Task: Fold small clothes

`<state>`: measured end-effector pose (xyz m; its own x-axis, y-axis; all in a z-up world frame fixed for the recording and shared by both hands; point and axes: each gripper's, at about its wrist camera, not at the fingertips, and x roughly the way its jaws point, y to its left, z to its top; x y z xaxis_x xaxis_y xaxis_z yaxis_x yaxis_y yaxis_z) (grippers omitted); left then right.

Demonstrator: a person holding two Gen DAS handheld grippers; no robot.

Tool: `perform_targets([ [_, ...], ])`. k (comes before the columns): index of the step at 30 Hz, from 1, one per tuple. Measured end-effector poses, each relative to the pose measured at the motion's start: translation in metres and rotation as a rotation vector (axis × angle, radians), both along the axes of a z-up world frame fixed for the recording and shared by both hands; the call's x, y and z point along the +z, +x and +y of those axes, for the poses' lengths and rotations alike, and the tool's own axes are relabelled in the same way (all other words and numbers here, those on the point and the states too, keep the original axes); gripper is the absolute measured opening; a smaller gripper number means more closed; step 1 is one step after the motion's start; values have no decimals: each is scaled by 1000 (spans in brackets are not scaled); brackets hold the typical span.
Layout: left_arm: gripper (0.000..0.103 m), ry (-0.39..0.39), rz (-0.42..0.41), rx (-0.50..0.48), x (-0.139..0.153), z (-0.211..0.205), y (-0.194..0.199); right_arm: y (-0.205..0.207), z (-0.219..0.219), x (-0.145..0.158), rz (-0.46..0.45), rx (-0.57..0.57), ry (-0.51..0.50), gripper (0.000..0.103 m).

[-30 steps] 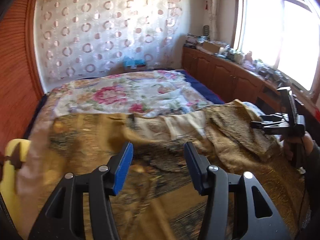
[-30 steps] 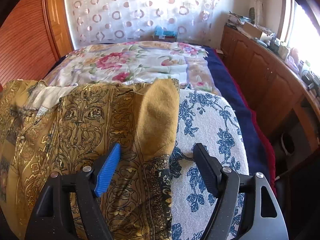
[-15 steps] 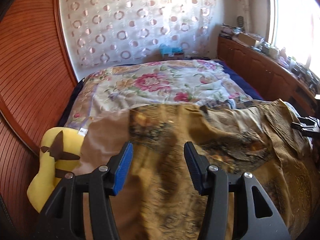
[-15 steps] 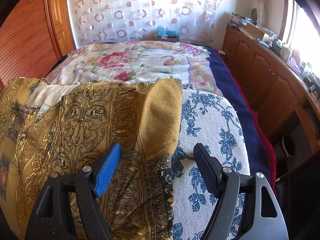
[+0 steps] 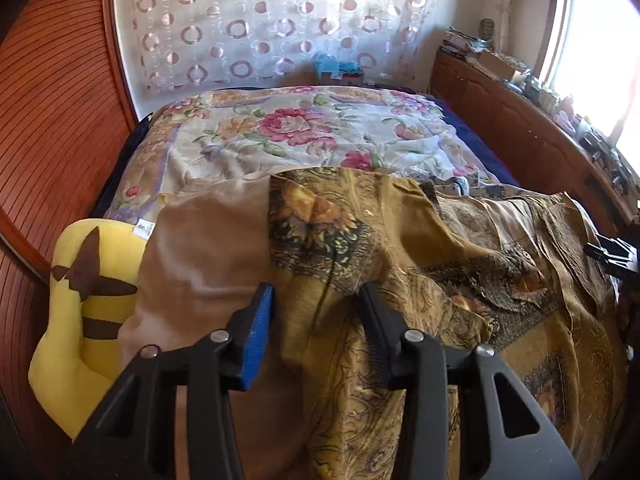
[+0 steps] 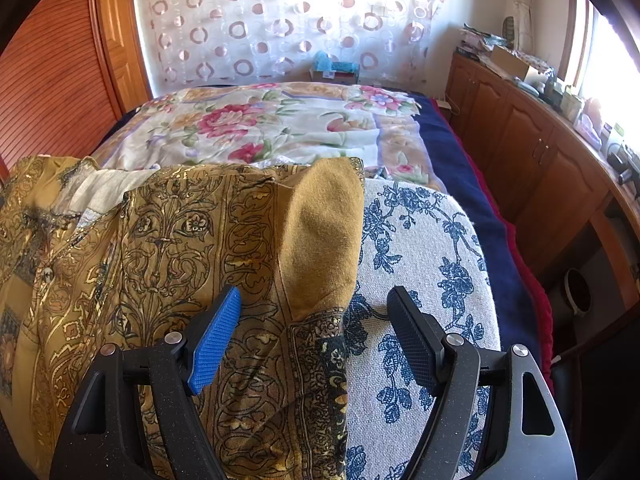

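A mustard-gold patterned garment [image 5: 400, 240] lies spread across a board with a blue-flowered cover [image 6: 420, 248]. Its left end shows a plain tan part [image 5: 208, 248]. My left gripper [image 5: 316, 292] hovers low over that end, where tan meets the pattern. Its jaws are closing with a ridge of the cloth between them, and I see no pad pressing on it. My right gripper [image 6: 315, 296] stands open above the garment's [image 6: 168, 240] right edge, where a plain mustard flap [image 6: 324, 240] is turned over. In the left wrist view the right gripper [image 5: 612, 254] shows at the far right.
A yellow plush toy [image 5: 80, 300] with brown stripes sits left of the board. Behind it lies a bed with a floral spread [image 5: 300, 132]. Wooden cabinets [image 6: 540, 168] with clutter on top run along the right under a window. A ribbed wooden wall [image 5: 52, 120] is at the left.
The left gripper has swung left along the garment to its tan end, bringing the yellow toy into view, and its jaws now stand narrower. The right gripper has not moved.
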<state>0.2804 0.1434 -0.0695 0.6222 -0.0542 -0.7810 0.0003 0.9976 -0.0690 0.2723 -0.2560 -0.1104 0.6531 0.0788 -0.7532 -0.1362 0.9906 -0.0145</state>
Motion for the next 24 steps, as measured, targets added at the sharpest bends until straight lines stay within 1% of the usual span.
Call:
perform_targets([
  [2,42,17,9,-3,-2,-1,2,0,0,0,0,0,0,77],
  [6,43,26,35,-7,-6,-1,9,0,0,0,0,0,0,77],
  [11,42,46,18,-19,-4,-4,7,0,0,0,0,-1,1,77],
  [12,34,64,8,-31,-3,-7,6,0,0,0,0,-1,1,78],
  [14,29,124,-3,-51,-3,-16,2,0,0,0,0,-1,1,78],
  [16,18,149,-17,-63,0,-20,-1,0,0,0,0,-1,0,78],
  [21,8,141,-66,-60,12,-19,-6,-1,0,0,0,-2,1,78],
  [24,8,147,-69,-67,17,-21,-6,0,0,0,0,-2,1,78],
])
